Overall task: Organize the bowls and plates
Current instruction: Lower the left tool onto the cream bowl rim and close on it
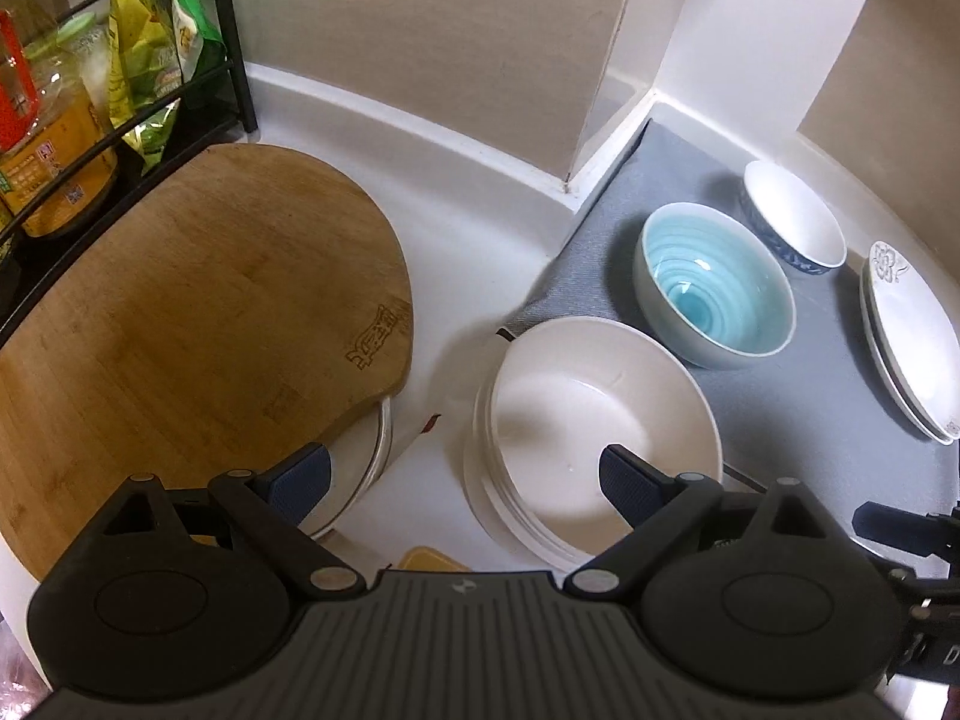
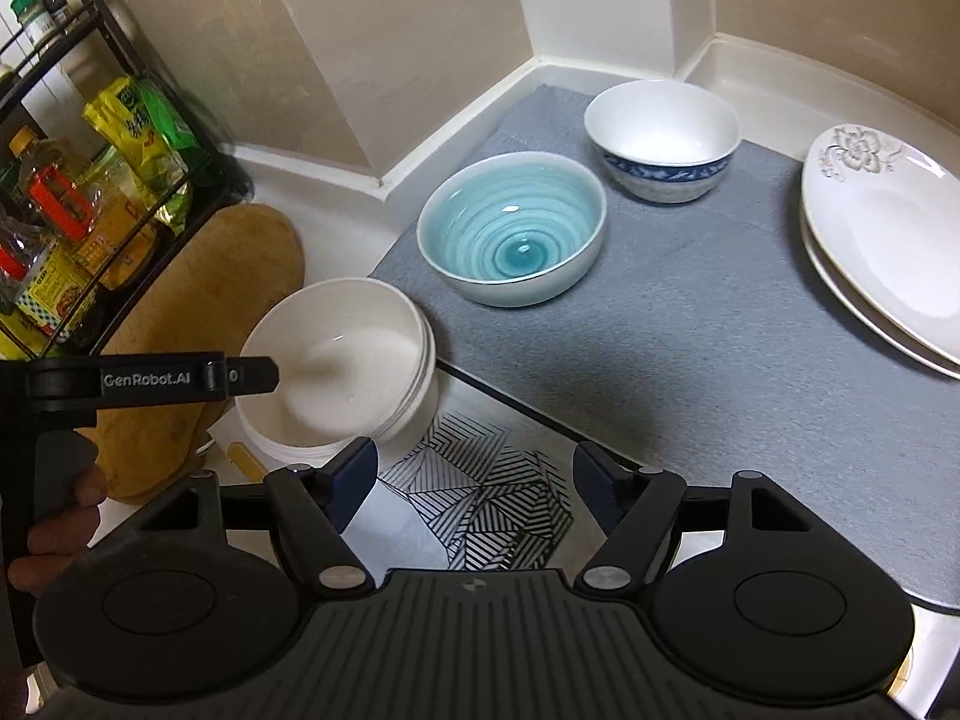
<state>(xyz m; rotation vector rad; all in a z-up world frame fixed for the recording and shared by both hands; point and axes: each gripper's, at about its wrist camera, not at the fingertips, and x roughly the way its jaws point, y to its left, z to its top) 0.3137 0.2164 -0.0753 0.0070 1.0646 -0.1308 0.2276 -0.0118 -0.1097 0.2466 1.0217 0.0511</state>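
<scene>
A stack of white bowls point(image 1: 600, 414) point(image 2: 342, 372) stands at the near left corner of the grey mat point(image 1: 810, 414) point(image 2: 660, 360). My left gripper point(image 1: 462, 480) is open and low over it: one finger point(image 1: 624, 480) point(image 2: 252, 375) hangs over the top bowl's hollow, the other is outside its left rim, and neither pad touches. On the mat sit a teal bowl point(image 1: 714, 288) point(image 2: 510, 240), a white bowl with a blue band point(image 1: 792, 216) point(image 2: 660, 138) and two stacked flower plates point(image 1: 912, 336) point(image 2: 888, 240). My right gripper point(image 2: 477, 480) is open and holds nothing.
A round wooden cutting board point(image 1: 180, 330) point(image 2: 228, 276) lies left of the white bowls, partly over a metal rim point(image 1: 378, 450). A black wire rack point(image 1: 234, 60) point(image 2: 90, 12) with bottles and packets stands far left. A black-and-white patterned mat point(image 2: 480, 498) lies under my right gripper. Walls enclose the back.
</scene>
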